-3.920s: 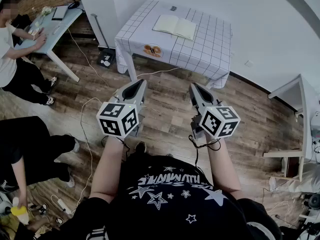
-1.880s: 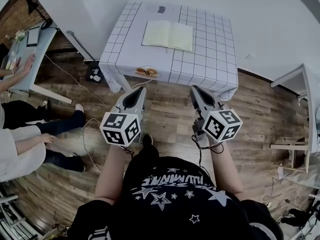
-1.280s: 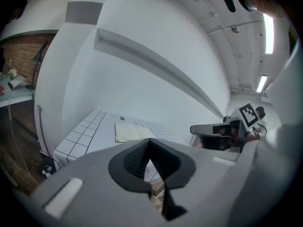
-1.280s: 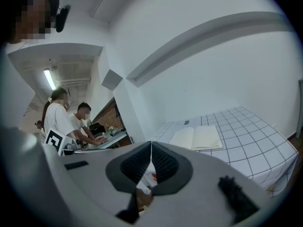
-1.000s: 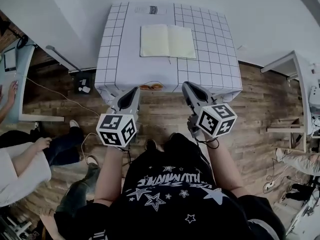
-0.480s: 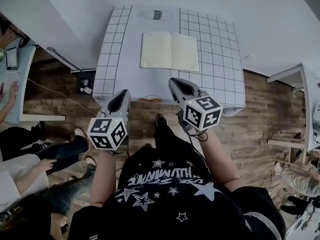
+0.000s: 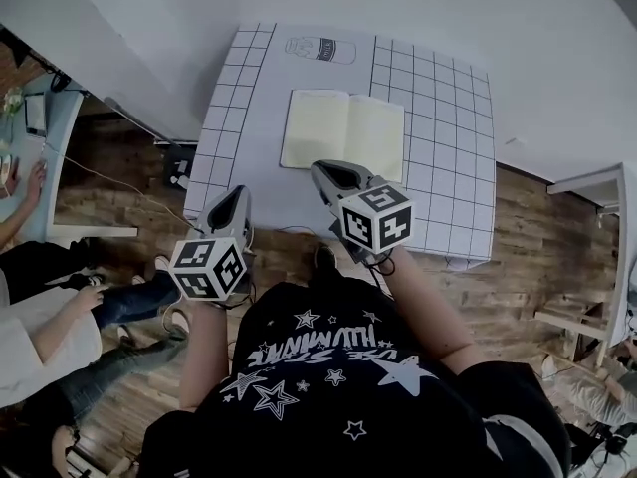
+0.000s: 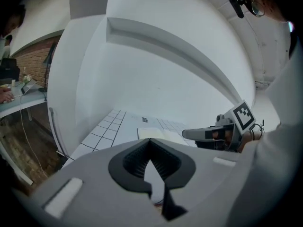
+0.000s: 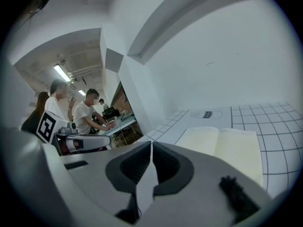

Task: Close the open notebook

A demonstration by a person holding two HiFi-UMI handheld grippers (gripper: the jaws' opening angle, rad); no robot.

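We hold our right gripper low over the worktop's near edge, fingers closed on nothing. Its tip is just short of the open notebook lying flat mid-worktop, probably to nudge a cover over. Our left gripper, fingers likewise together and empty, hangs by the near-left corner, out of the way.

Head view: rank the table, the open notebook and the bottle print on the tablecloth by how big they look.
1. table
2. open notebook
3. bottle print, clearly the smallest
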